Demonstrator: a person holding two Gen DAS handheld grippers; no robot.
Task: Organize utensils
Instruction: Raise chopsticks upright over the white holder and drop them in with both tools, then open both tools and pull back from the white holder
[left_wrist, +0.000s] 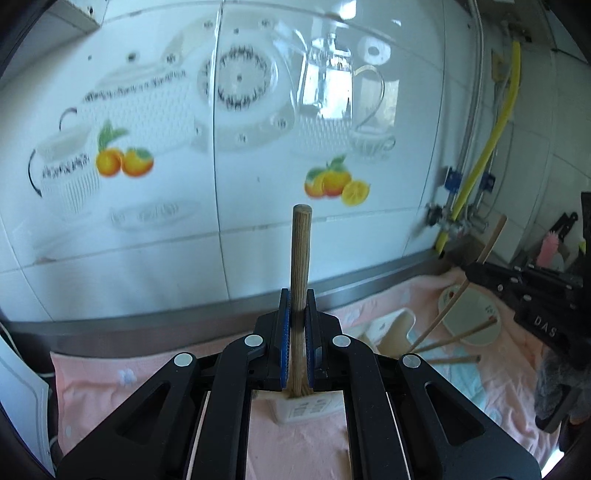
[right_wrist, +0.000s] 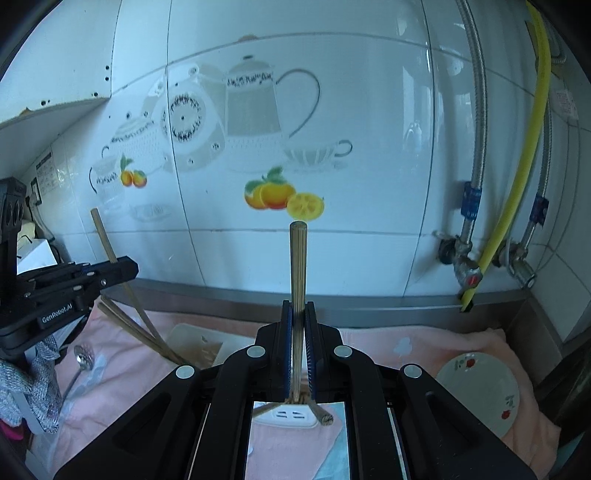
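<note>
Wooden chopsticks are clamped in both grippers. In the left wrist view, one chopstick (left_wrist: 301, 258) is pinched upright between the blue pads of the left gripper (left_wrist: 297, 306), its lower end hidden behind the jaws above a white holder (left_wrist: 308, 408), of which only a small labelled patch is seen through the frame. The right gripper (left_wrist: 524, 291) is cut off at the right edge of that view; a chopstick (left_wrist: 493, 236) is seen rising past its tip, though how the jaws meet it cannot be made out from there. More chopsticks (left_wrist: 452, 338) are leaned in a pale container (left_wrist: 391, 334) on the pink towel (left_wrist: 110, 380), before a small plate (left_wrist: 471, 314) partly covered by them. In the right wrist view, the right gripper (right_wrist: 297, 306) is pressed onto an upright chopstick (right_wrist: 297, 266), and further sticks beneath the jaws are only glimpsed. The left gripper (right_wrist: 122, 271) is seen at the left edge, closed on a slanted chopstick (right_wrist: 105, 236). A spoon (right_wrist: 83, 360) lies on the towel, blurred, and a flowered plate (right_wrist: 480, 391) is half hidden by the frame.
</note>
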